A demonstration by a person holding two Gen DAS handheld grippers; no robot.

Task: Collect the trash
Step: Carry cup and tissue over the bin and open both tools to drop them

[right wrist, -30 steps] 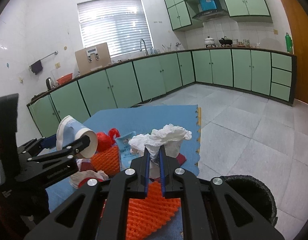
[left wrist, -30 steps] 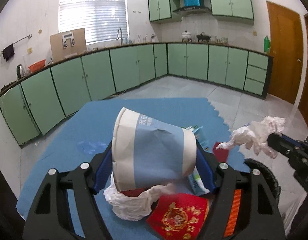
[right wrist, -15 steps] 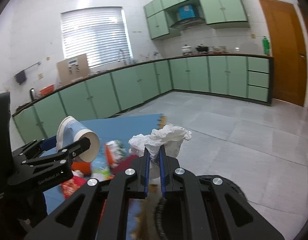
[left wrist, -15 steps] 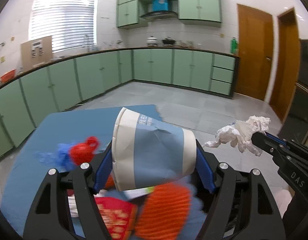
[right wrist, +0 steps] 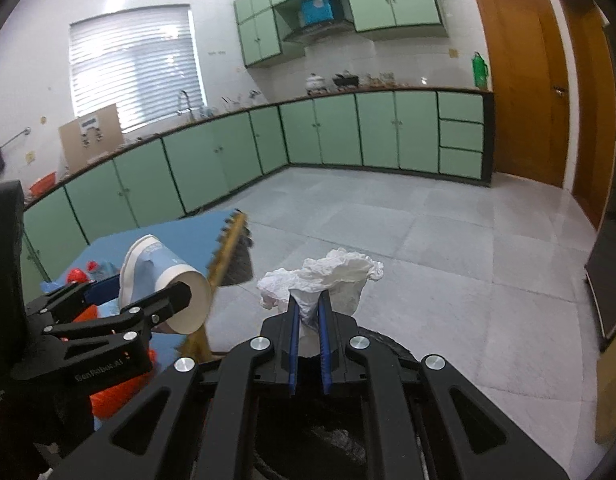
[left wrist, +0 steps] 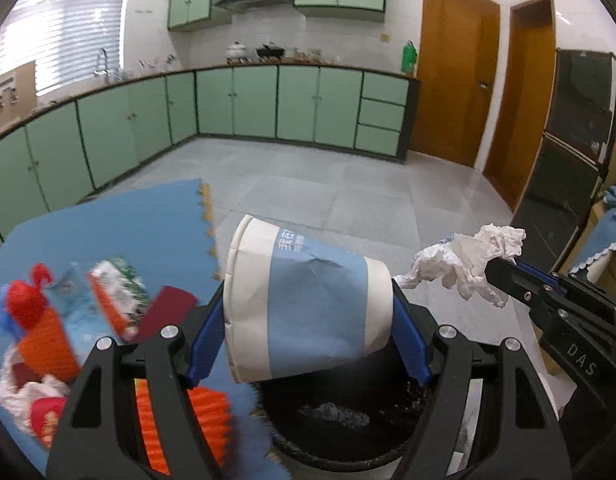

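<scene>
**2 grippers, 2 bits of trash, both hanging over 1 bin**

Nearest thing in the left wrist view: the left gripper (left wrist: 308, 320), its 2 blue pads clamped on 1 paper cup (left wrist: 304, 304). Cup is white w/ a blue band, lying on its side, wall dented in, rim pointing left. It's held up off the floor, directly over the black bin (left wrist: 339, 424), which sits right below the pads. Something greyish is lying inside the bin, can't tell what.

Right gripper (right wrist: 309, 320) has its 2 blue pads squeezed nearly together, pinching 1 crumpled white tissue (right wrist: 327, 276) that bunches out above the tips. From the left cam that tissue (left wrist: 467, 268) sits just right of the cup, near but not touching. The bin's dark rim (right wrist: 391, 344) shows under this gripper too.

Left of the bin is 1 blue foam mat (left wrist: 108, 236) w/ a toothed edge, and the rest of the trash is on it, blurry: approx 2 orange ridged pieces (left wrist: 48, 344), 1 red knotted bag (left wrist: 22, 300), 1 dark red card (left wrist: 164, 312), a white wad (left wrist: 16, 396) low left, plus a couple printed wrappers (left wrist: 116, 292). Exact count is hard w/ the blur.

Further back: grey tile floor (left wrist: 347, 184), a run of green cabinets (left wrist: 268, 104) along the walls, 2 wooden doors (left wrist: 451, 88) on the right.
</scene>
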